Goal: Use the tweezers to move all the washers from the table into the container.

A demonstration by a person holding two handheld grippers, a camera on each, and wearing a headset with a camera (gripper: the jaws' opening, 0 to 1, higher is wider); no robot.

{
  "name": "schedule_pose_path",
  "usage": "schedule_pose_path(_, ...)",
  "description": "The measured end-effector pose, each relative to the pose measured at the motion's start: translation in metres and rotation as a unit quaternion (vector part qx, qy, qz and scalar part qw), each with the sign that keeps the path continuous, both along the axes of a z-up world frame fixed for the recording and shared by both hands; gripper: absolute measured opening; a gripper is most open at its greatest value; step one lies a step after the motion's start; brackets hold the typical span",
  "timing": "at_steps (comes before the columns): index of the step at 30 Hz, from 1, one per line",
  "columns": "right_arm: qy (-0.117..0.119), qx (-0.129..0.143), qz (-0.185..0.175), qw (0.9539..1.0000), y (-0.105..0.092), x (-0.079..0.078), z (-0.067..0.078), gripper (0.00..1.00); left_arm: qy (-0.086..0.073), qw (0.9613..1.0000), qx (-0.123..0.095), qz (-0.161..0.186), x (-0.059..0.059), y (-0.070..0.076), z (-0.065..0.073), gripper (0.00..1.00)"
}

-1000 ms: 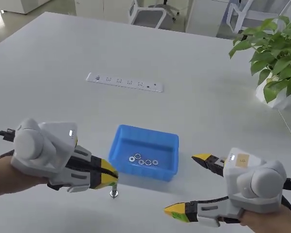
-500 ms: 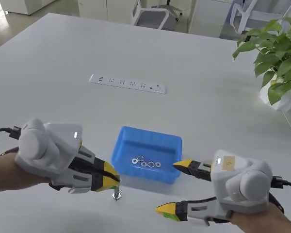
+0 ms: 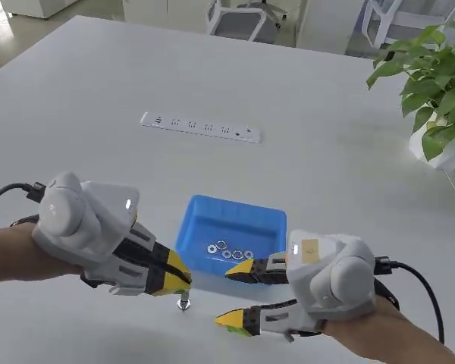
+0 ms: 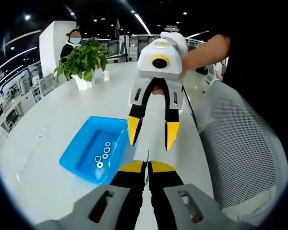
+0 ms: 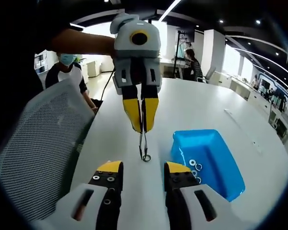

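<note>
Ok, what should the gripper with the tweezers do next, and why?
Probably lift the tweezers slightly and carry them over the near wall of the blue container. The left gripper is shut on them, a washer is at their tip beside the container, and other washers lie inside.

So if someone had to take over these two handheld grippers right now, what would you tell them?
Left gripper: shut on the tweezers, whose tips are at one washer on the table, just off the blue container. I cannot tell whether the washer is gripped.
Right gripper: open, holding nothing, close to the container.
Done: five washers lie in the container.
Left: get that one washer into the container.
</note>
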State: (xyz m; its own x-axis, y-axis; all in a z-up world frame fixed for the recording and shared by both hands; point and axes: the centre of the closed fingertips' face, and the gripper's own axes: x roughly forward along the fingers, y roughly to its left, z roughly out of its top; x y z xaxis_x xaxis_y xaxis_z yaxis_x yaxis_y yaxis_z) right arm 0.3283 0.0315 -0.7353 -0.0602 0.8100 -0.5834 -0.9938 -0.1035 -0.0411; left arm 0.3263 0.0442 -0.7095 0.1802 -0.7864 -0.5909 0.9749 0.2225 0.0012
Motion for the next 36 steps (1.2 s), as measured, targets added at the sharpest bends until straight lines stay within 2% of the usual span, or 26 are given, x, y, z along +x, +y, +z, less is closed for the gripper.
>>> schedule_pose_path(16,-0.002,-0.005,0.037,0.9993,0.035,-0.004,-0.014,0.21,0.008,0.9995,0.012,-0.028,0.0,0.003,-0.002,0.06)
schedule_pose_path(24,-0.008,-0.006,0.038,0.9992,0.043,-0.001,-0.017,0.13,0.012,0.9993,0.012,-0.033,0.002,0.002,-0.001,0.06)
schedule_pose_path(26,0.0,-0.001,0.034,0.9994,0.046,-0.001,-0.015,0.11,0.012,0.9994,0.012,-0.032,0.002,0.002,-0.001,0.06)
schedule_pose_path(30,0.0,-0.006,0.036,0.9993,0.047,-0.002,-0.018,0.09,0.012,0.9994,0.011,-0.032,0.003,0.002,-0.001,0.06)
schedule_pose_path(36,0.011,-0.001,0.029,0.9995,0.048,-0.003,-0.019,0.09,0.013,0.9993,0.013,-0.032,0.002,0.004,-0.002,0.06)
